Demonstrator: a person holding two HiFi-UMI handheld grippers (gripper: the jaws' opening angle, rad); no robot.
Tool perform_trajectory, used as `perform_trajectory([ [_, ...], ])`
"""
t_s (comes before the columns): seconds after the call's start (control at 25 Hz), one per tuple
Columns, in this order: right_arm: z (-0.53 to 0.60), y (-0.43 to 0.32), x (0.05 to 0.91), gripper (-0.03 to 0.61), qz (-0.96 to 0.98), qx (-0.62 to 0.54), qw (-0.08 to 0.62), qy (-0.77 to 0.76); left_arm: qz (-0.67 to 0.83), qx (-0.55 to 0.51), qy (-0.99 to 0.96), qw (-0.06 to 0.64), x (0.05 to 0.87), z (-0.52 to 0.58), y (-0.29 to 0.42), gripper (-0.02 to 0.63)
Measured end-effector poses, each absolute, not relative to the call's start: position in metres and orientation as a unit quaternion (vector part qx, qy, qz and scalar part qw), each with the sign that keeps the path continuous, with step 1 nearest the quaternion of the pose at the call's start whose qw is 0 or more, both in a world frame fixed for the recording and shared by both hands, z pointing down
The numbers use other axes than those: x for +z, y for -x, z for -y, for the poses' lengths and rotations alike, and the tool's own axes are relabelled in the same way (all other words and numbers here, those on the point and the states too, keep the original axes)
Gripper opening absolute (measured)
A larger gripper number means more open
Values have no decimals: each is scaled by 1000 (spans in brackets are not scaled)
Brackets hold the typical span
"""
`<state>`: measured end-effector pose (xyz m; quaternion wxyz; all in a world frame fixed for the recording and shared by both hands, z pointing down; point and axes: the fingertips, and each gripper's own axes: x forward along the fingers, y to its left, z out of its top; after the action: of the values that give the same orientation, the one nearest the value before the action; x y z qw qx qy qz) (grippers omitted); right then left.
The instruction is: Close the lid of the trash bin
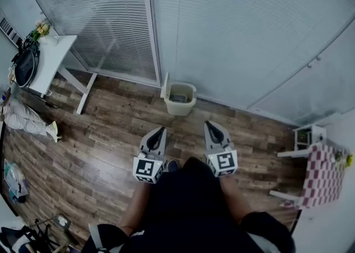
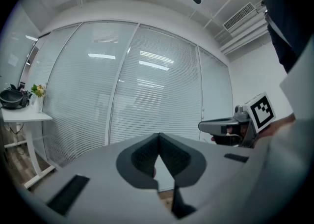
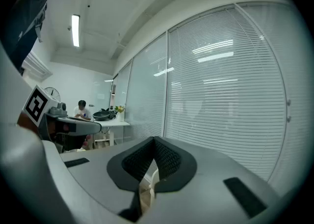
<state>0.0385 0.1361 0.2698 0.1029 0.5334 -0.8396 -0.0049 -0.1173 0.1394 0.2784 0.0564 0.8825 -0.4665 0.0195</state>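
In the head view a cream trash bin [image 1: 181,100] stands on the wood floor against the glass wall, its lid [image 1: 165,87] raised upright at its left side. Both grippers are held level and side by side, well short of the bin and apart from it. My left gripper [image 1: 161,130] points at the floor just left of the bin; its jaws meet tip to tip with nothing between them [image 2: 158,137]. My right gripper [image 1: 209,125] is likewise shut and empty [image 3: 154,142]. A sliver of the bin [image 3: 148,187] shows below its jaws in the right gripper view.
A white table [image 1: 53,56] with a dark pan and flowers stands at the far left. A checked table [image 1: 323,175] and a small white stand [image 1: 308,134] are at the right. Glass walls with blinds [image 1: 233,30] close off the far side.
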Motion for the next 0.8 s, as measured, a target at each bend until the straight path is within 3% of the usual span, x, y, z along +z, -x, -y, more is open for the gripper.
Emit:
perform_trajectory([
  [0.8, -130, -37, 264, 3, 846, -13, 83, -526, 474, -8, -879, 52, 259, -138, 112, 11],
])
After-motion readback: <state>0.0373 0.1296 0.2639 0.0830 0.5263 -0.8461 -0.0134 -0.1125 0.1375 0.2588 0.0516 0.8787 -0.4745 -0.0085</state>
